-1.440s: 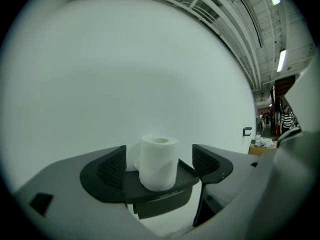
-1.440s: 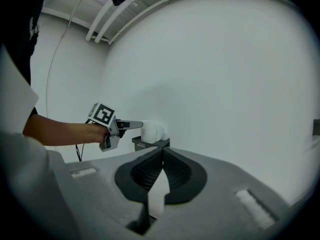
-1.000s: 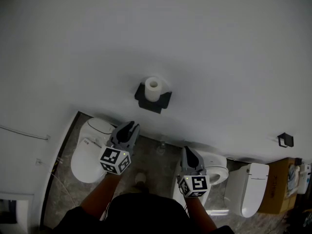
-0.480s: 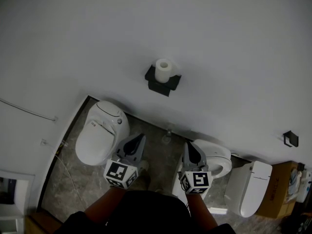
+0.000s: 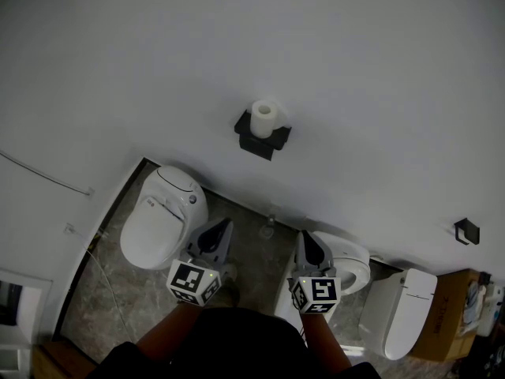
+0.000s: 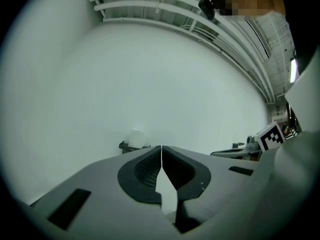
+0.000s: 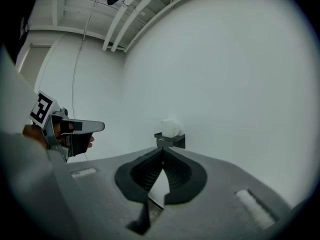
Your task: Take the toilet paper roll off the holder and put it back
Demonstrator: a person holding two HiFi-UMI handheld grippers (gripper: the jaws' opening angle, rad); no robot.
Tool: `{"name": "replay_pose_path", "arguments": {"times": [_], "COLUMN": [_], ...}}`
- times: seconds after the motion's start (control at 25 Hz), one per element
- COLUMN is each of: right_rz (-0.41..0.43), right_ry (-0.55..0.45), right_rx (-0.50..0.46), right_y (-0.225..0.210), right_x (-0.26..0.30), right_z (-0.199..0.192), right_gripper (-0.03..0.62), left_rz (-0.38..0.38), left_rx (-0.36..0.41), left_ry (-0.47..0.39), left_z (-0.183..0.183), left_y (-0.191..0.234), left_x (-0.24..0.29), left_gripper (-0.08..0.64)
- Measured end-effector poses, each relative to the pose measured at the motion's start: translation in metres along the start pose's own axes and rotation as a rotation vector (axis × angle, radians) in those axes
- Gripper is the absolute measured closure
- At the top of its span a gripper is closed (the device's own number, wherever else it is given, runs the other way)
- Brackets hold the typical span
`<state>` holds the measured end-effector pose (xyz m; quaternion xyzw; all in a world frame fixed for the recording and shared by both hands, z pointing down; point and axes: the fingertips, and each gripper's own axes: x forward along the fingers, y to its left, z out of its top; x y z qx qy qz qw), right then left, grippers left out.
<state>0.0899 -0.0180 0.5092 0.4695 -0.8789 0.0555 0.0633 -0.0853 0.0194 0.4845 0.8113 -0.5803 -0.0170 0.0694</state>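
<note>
In the left claw view the toilet paper roll (image 6: pixel 136 136) was washed out against the white wall (image 6: pixel 150 74). Its holder (image 6: pixel 129 146) was partly hidden behind the claw's own body. In the head view the person's arms (image 5: pixel 167 328) and torso were cut off by the lower edge. The contents of a cardboard box (image 5: pixel 451 310) at the right edge could not be made out.

The roll was seen standing on top of the black wall-mounted holder, core hole upward, well apart from both claws. The left claw (image 5: pixel 224 224) was closed, its jaws meeting with nothing between them. The right claw (image 5: pixel 304 236) was likewise closed and empty. Both were pointed toward the wall. In the head view the left claw was seen just beside one toilet (image 5: pixel 162 215), and the right claw overlapped a second toilet (image 5: pixel 351 260).
</note>
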Motion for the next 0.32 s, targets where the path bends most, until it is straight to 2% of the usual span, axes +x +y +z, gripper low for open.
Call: {"name": "replay_pose_path", "arguments": {"times": [0.32], "right_rz": [0.013], "right_ry": [0.002], "right_rx": [0.005], "right_y": [-0.011], "right_x": [0.007], "right_z": [0.003], "right_gripper": [0.595], "left_rz": [0.001], "left_rx": [-0.009], "left_ry": [0.016], "left_z": [-0.006], "left_y": [-0.002], "left_x": [0.015], "left_gripper": [0.537]}}
